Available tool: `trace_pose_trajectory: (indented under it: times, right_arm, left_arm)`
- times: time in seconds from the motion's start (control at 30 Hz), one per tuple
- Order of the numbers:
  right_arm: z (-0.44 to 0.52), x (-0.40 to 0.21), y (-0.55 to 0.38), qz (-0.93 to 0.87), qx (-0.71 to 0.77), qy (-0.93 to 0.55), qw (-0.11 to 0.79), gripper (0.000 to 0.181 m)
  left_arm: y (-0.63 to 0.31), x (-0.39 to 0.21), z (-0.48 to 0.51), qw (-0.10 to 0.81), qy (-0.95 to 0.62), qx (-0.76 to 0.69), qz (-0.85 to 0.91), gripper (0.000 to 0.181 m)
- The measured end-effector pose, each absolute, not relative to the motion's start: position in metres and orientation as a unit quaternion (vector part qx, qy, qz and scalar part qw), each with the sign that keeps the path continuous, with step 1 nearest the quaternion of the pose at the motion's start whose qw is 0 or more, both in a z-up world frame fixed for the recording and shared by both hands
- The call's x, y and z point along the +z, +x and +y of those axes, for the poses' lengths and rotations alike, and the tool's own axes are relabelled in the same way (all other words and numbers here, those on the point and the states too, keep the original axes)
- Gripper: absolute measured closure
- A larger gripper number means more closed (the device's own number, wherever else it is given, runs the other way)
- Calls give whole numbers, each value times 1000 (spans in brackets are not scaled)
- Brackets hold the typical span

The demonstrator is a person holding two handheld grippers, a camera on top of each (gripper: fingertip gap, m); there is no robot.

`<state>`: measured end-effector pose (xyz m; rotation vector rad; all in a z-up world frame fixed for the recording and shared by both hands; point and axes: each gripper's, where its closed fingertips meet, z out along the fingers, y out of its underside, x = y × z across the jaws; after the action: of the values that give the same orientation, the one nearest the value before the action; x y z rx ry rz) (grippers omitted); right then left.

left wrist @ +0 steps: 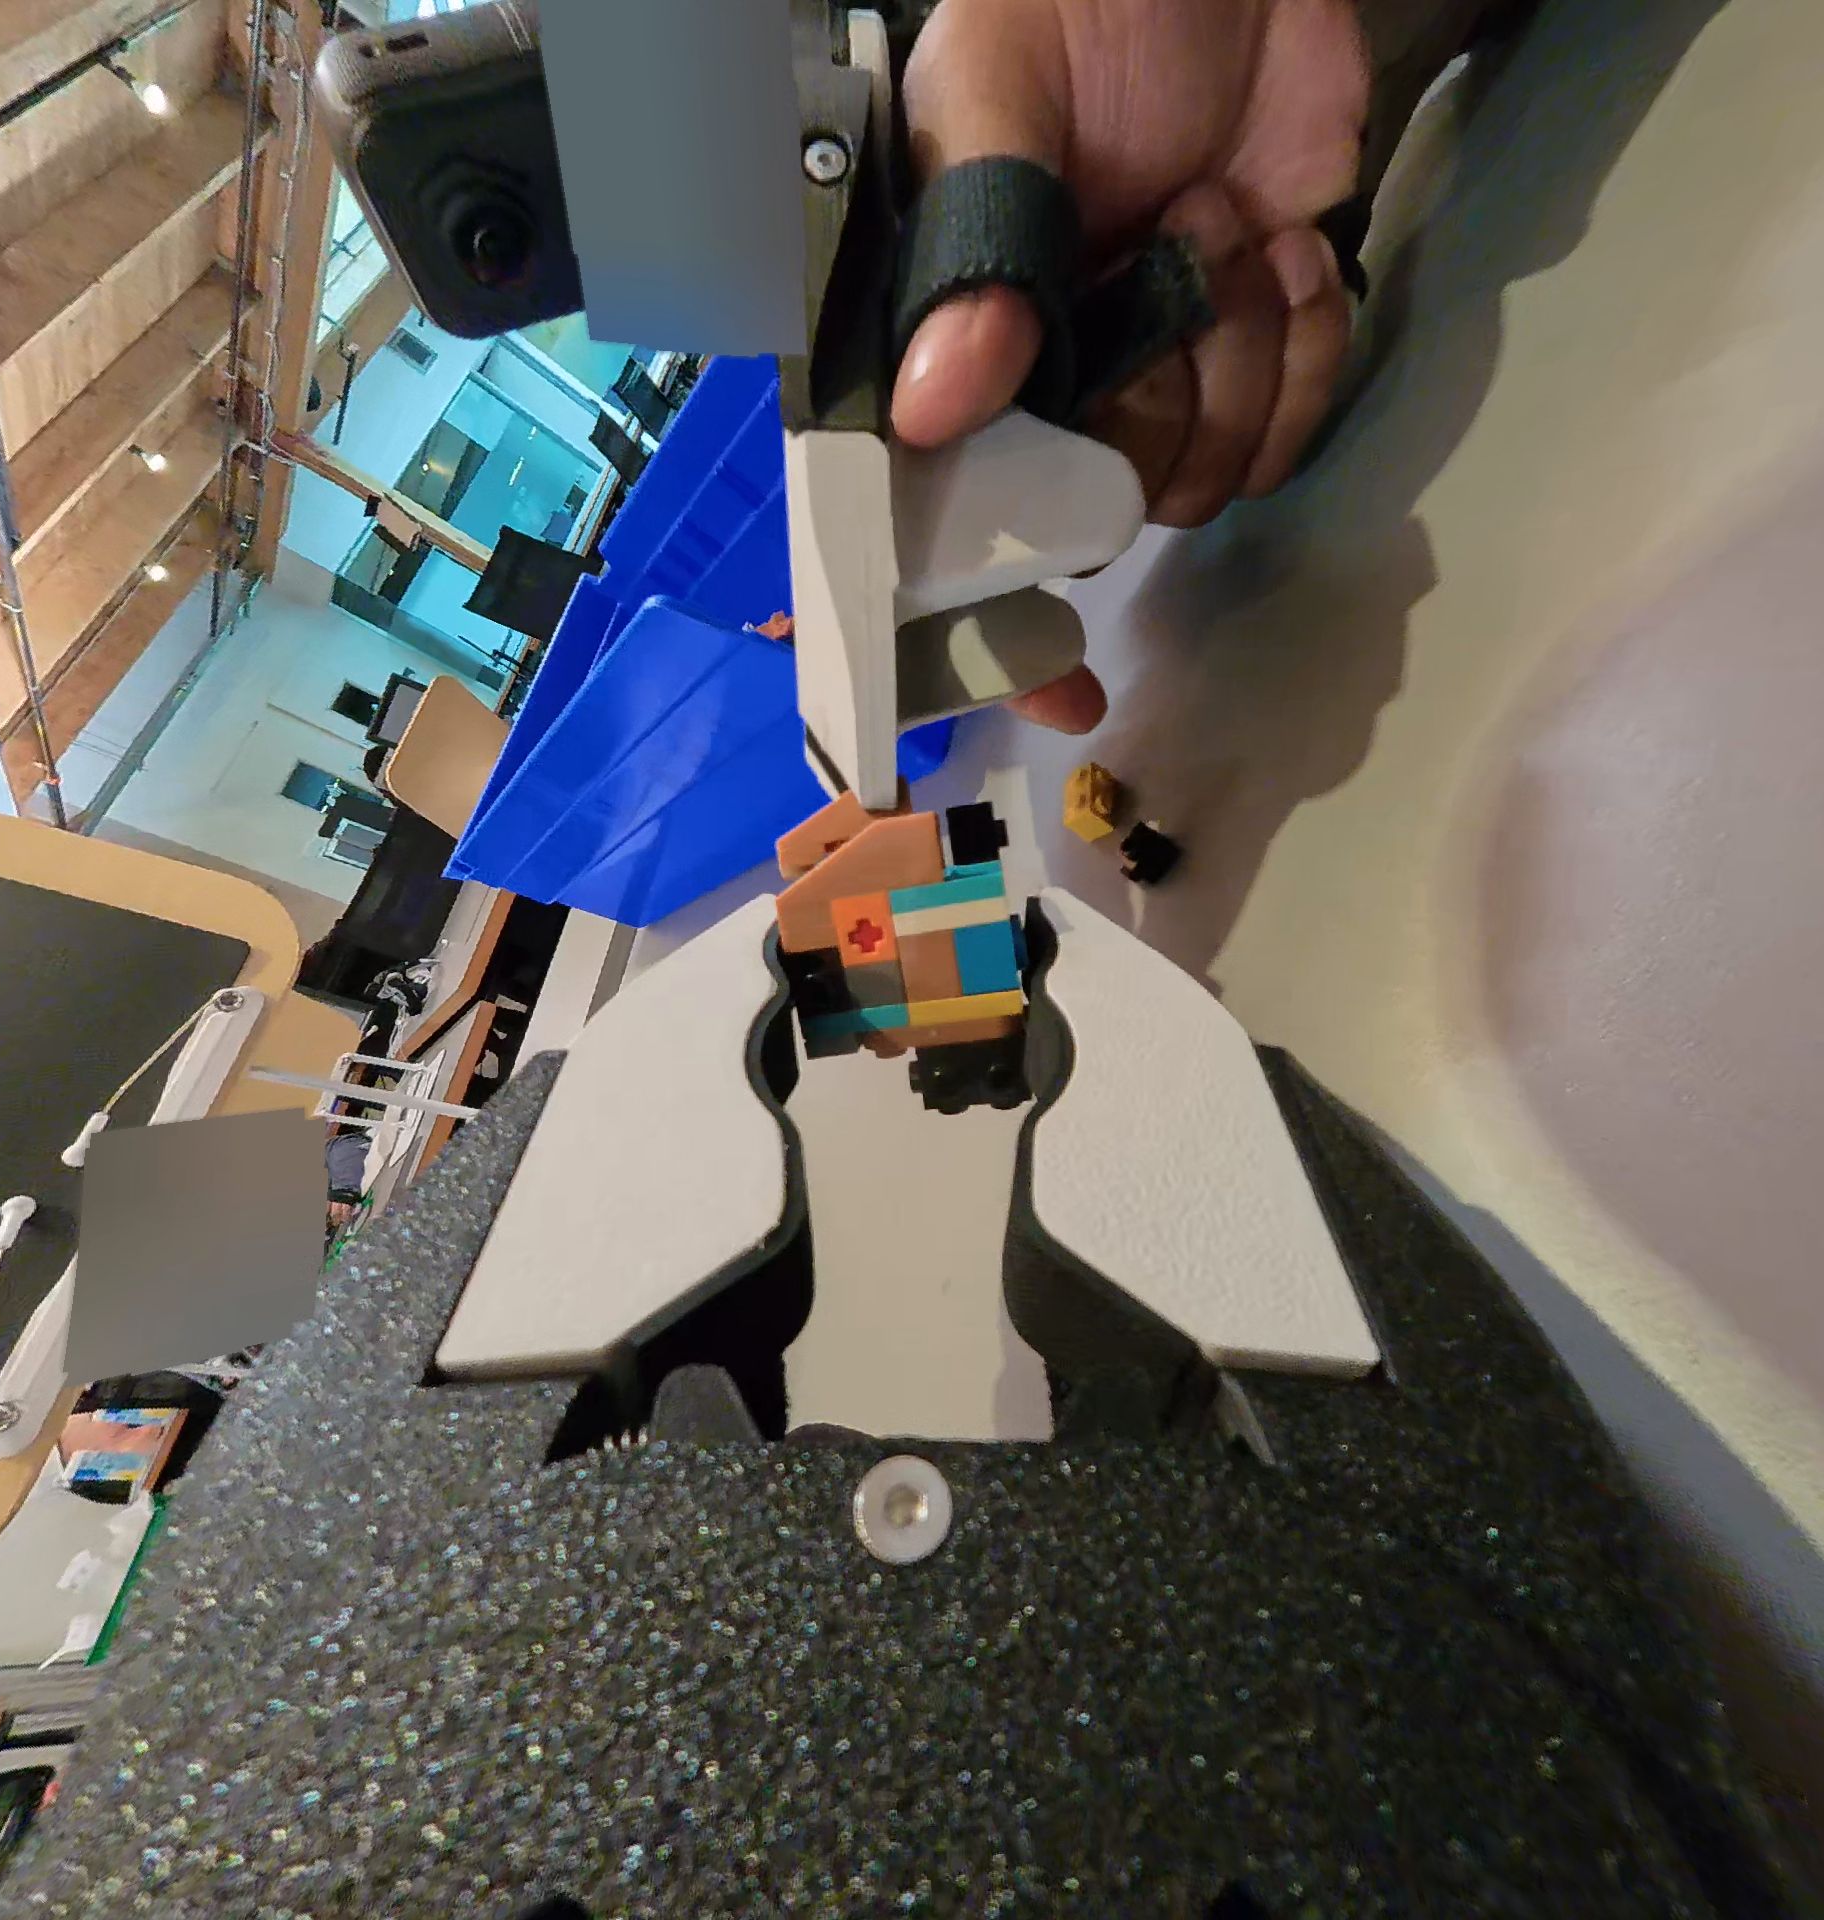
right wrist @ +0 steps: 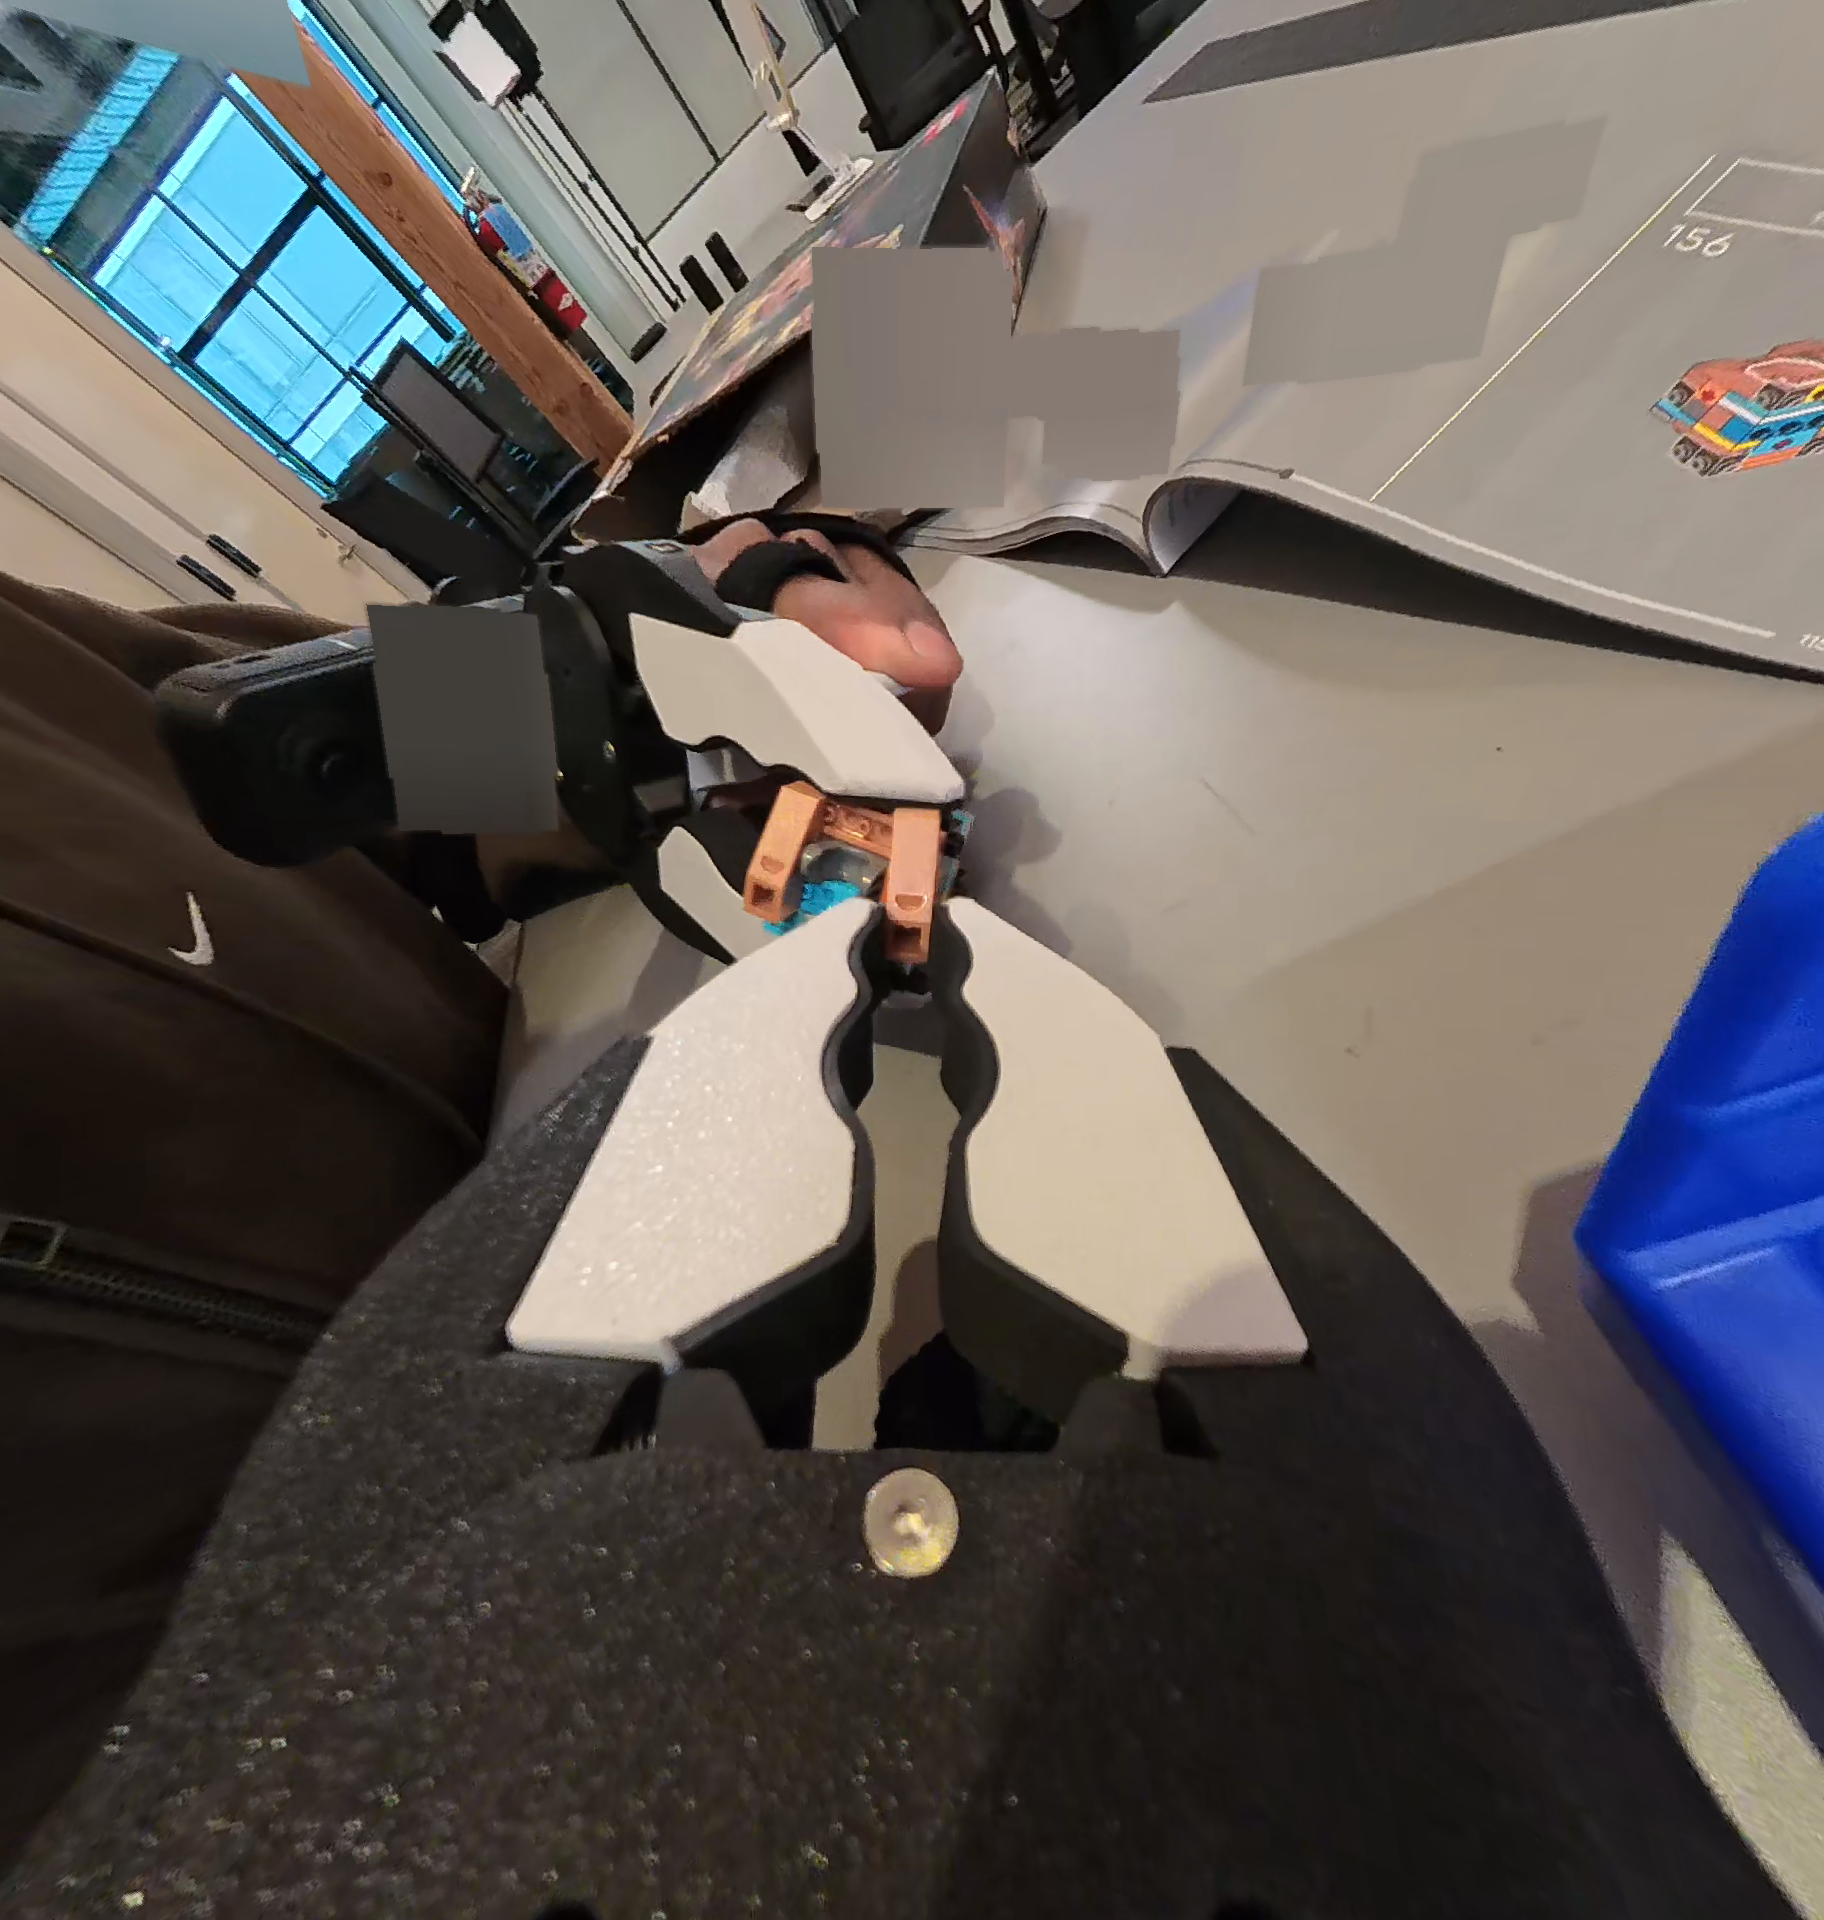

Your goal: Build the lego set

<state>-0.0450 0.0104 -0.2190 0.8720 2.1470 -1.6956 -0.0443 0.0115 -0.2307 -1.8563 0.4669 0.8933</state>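
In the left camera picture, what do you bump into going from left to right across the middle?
Blue bin → lego model held by the left gripper → yellow brick → small black piece on the table.

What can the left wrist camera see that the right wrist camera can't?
Only the left wrist view shows two loose bricks on the table, a yellow brick and a black brick.

Only the right wrist view shows the open instruction booklet and the person's dark brown jacket.

Both show the lego model, held in the left tool, while the right tool grips its tan piece. Both also show a blue bin.
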Motion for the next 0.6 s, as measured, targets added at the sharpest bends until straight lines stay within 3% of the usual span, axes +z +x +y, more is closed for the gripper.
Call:
trace_pose_trajectory:
  times: [0.6]
  right_arm:
    - [9,-227,-43,753,-565,308,134,174]
  left_arm:
    - [-46,-234,14,454,-757,417,215,140]
